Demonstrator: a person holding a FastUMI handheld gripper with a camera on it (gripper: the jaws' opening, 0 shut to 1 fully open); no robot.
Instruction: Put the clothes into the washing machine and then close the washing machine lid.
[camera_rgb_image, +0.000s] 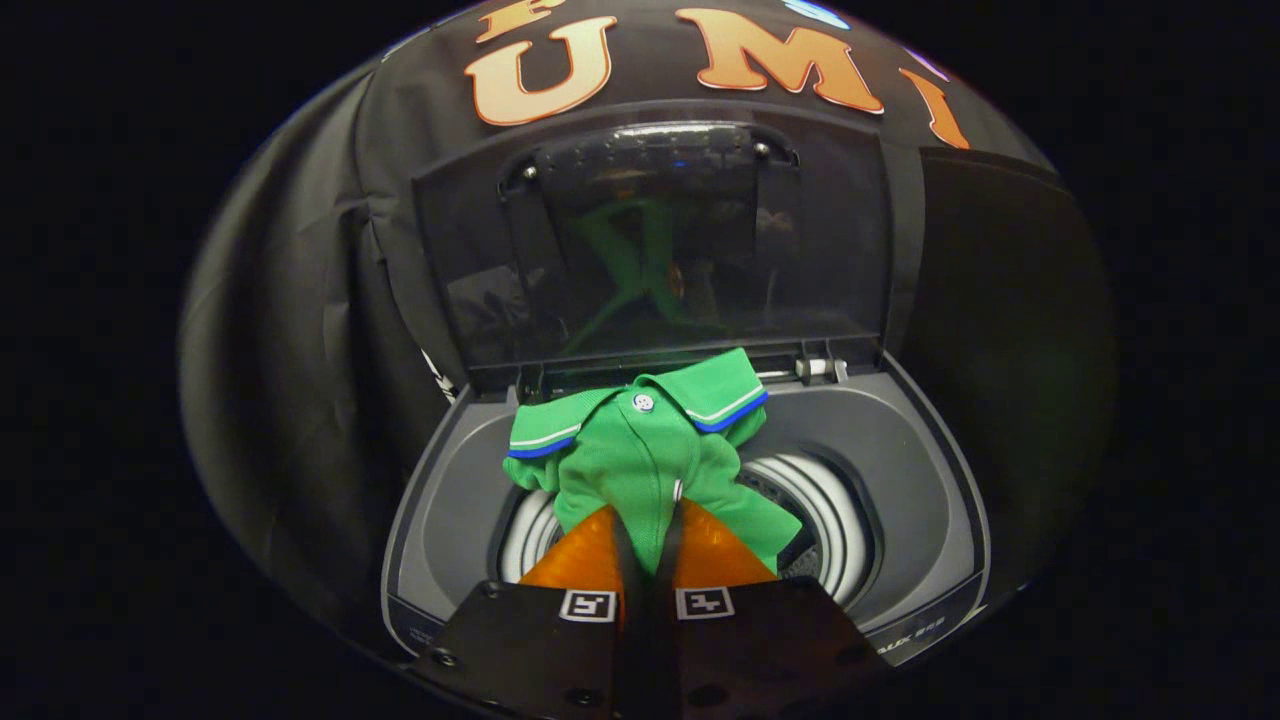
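Observation:
A green polo shirt (640, 450) with a white-and-blue striped collar hangs bunched from my gripper (648, 535). Both orange fingers (585, 555) press together on the shirt's cloth. The shirt is held over the round opening of the drum (835, 520), with its collar reaching back toward the hinge. The grey top-loading washing machine (900, 470) stands just ahead and below the fingers. Its dark see-through lid (650, 240) stands raised upright behind the opening and mirrors the green shirt.
The booth's black cloth wall hangs close behind and on both sides of the machine. A lid hinge (820, 368) sits at the back right of the machine's top. The machine's front control strip (915, 630) lies right of my fingers.

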